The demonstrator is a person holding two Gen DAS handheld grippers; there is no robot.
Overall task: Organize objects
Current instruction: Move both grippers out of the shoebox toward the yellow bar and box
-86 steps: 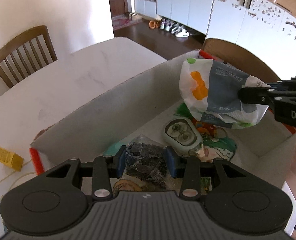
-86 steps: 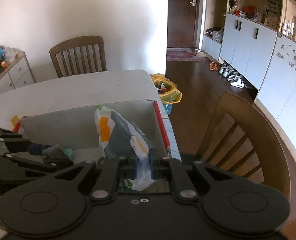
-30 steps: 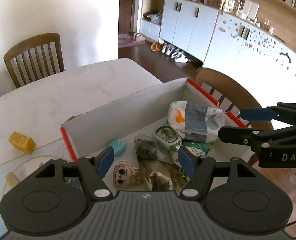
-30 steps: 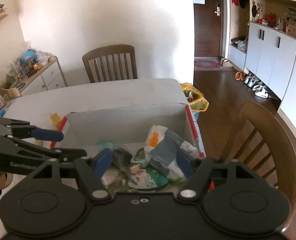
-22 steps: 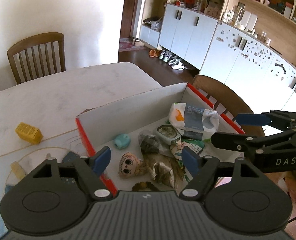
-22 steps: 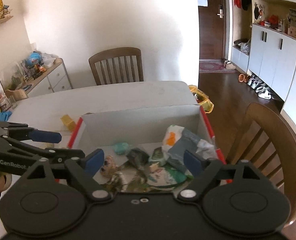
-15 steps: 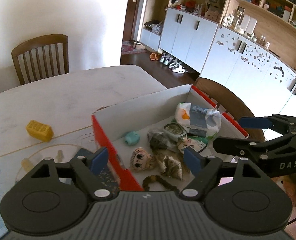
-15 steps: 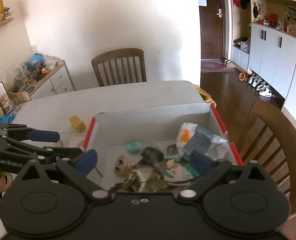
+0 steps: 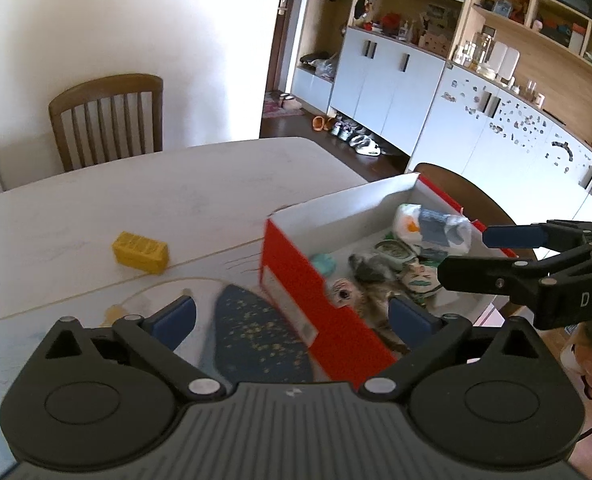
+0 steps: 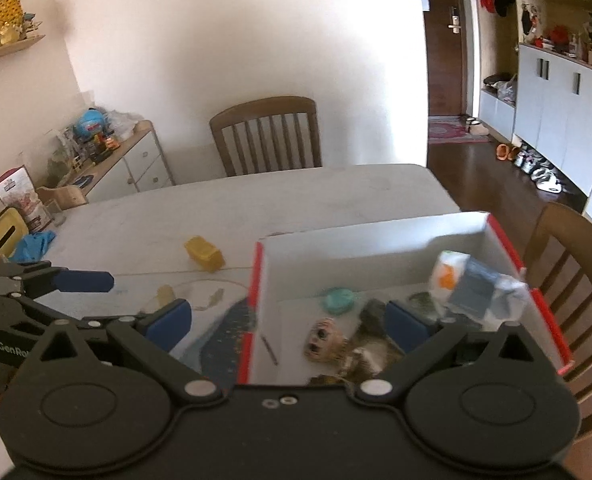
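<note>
A red-and-white shoebox stands on the white table and holds a white packet, a teal disc, a doll head and other small items. A yellow block lies on the table left of the box. My left gripper is open and empty, above the box's near-left corner. My right gripper is open and empty, above the box's front. Each gripper shows in the other's view, the right and the left.
A dark blue speckled pad lies on a pale mat left of the box, with small yellowish bits nearby. Wooden chairs stand at the far side and right of the table. A sideboard with clutter is at the left wall.
Both grippers let go of their items into the box, opened wide and pulled back and up. The view has shifted left, so more table and the yellow block show.
</note>
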